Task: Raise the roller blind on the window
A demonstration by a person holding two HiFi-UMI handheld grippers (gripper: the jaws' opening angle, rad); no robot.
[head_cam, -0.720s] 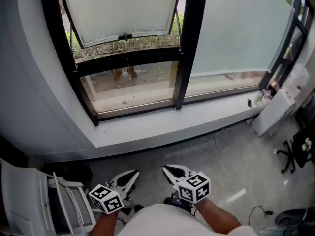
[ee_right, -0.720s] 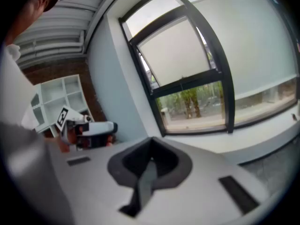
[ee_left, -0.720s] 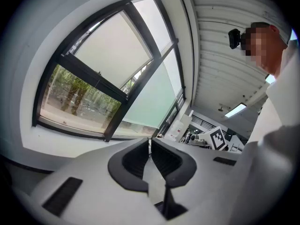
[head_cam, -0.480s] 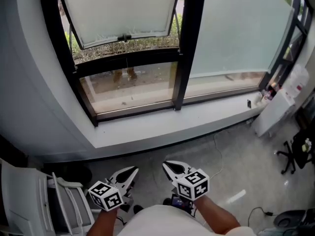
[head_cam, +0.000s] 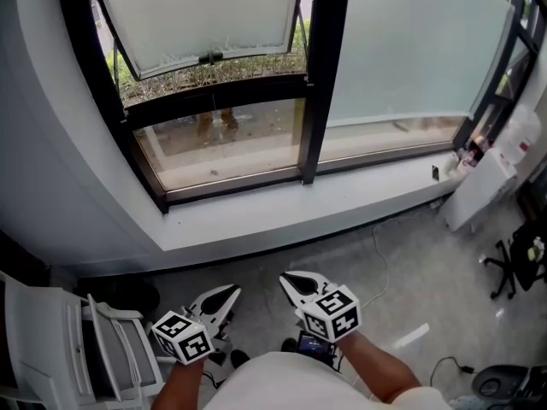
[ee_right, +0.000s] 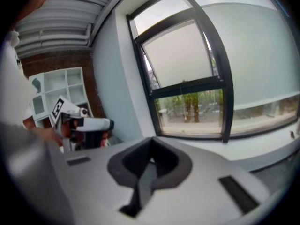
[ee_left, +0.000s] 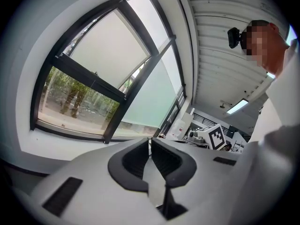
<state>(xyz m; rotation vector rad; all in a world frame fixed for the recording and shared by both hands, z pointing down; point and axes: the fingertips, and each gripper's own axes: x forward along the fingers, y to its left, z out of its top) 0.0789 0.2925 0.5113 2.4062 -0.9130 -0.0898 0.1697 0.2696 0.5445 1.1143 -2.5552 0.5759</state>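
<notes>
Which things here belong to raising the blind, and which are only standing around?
For the job: pale green roller blind, black window frame, left claw, right claw, both shut.
Only standing around: white rack, white box-shaped appliance, black office chair.

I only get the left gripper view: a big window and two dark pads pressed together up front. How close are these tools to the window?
Observer: Not close. The head view shows the left gripper and the right gripper low over the floor, apart from the window sill.
Operator: Does the other tool hold anything?
Observer: No. The right gripper view shows its jaws together with nothing between them.
Operator: How far down is the blind?
Observer: In the head view the roller blind covers most of the right pane, leaving a clear strip above the sill.
Operator: Anything nearby on the floor?
Observer: A black office chair stands at the far right.
</notes>
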